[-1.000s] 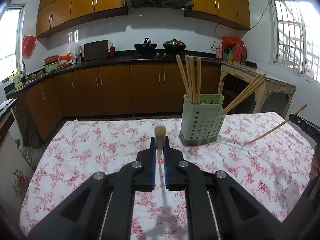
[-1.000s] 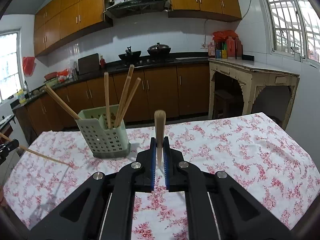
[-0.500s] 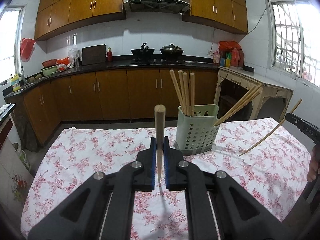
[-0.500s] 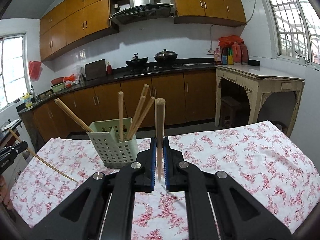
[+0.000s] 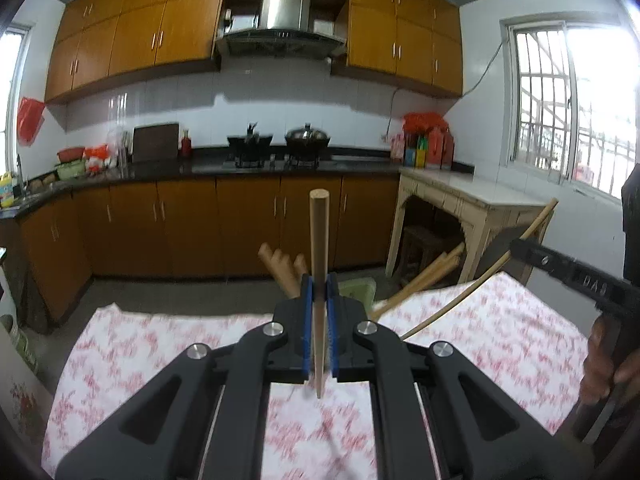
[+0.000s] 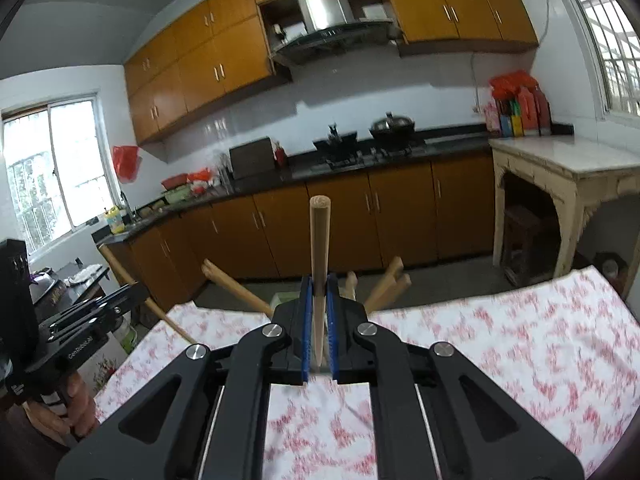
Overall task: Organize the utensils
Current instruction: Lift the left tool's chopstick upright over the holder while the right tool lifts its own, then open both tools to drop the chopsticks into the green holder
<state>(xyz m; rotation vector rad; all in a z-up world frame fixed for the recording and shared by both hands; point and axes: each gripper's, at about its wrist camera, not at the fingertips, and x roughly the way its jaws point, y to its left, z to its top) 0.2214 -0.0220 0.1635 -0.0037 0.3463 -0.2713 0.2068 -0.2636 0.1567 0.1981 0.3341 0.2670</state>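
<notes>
Kitchen cabinets fill more of both views than a second ago. The left gripper (image 5: pixel 319 312) and right gripper (image 6: pixel 319 312) each stay clamped on an upright chopstick (image 5: pixel 319 248) (image 6: pixel 319 248), now raised above the green holder (image 5: pixel 358 288), which is nearly hidden behind the fingers. Both look ready to drop in.

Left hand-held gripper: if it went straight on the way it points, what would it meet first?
Probably the chopsticks standing in the green holder, just beyond the left hand-held gripper; depth is unclear.
</notes>
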